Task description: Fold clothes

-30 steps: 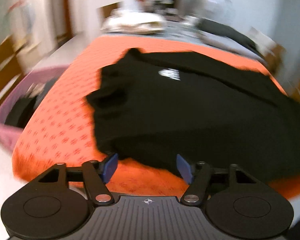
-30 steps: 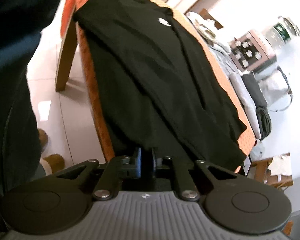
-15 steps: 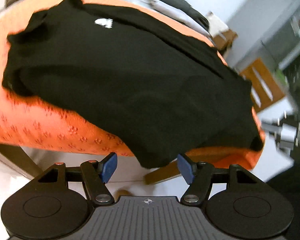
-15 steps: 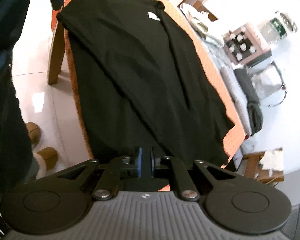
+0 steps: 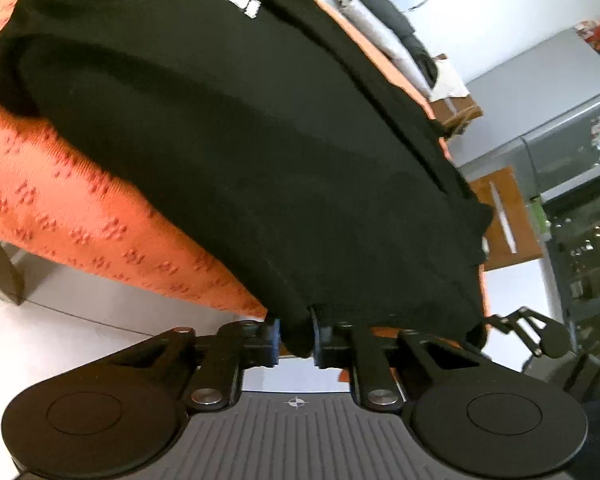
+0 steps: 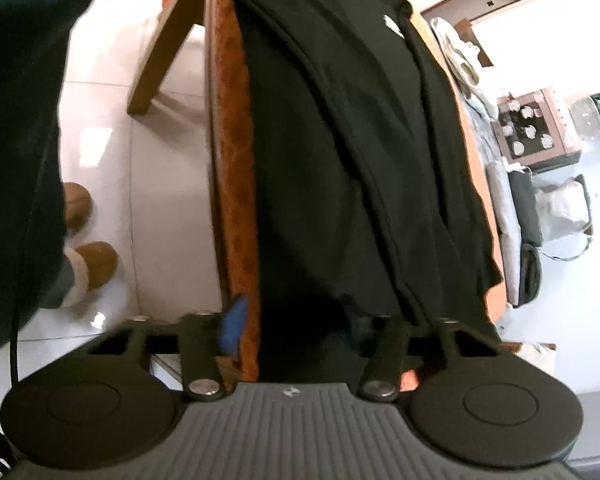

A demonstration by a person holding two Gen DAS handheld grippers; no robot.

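Note:
A black sweatshirt [image 5: 236, 128] with a small white logo [image 5: 243, 3] lies across a table covered by an orange cloth [image 5: 60, 196], its hem hanging over the near edge. My left gripper [image 5: 296, 334] is shut on a fold of the hem. In the right wrist view the same sweatshirt [image 6: 340, 160] runs away from me along the table edge. My right gripper [image 6: 296, 328] is open, its blue-padded left finger [image 6: 232, 326] beside the orange cloth edge and the hem between the fingers. The right gripper's frame also shows in the left wrist view [image 5: 536, 332].
Folded grey and dark clothes [image 6: 520, 232] and a box with round knobs [image 6: 536, 136] lie at the table's far side. A wooden table leg [image 6: 160, 64] and the person's brown slippers [image 6: 92, 264] stand on the white tiled floor. A wooden chair [image 5: 504, 220] stands beyond the table.
My left gripper dropped to the table's near edge and shut on the sweatshirt hem. My right gripper was shut and has opened around the hem.

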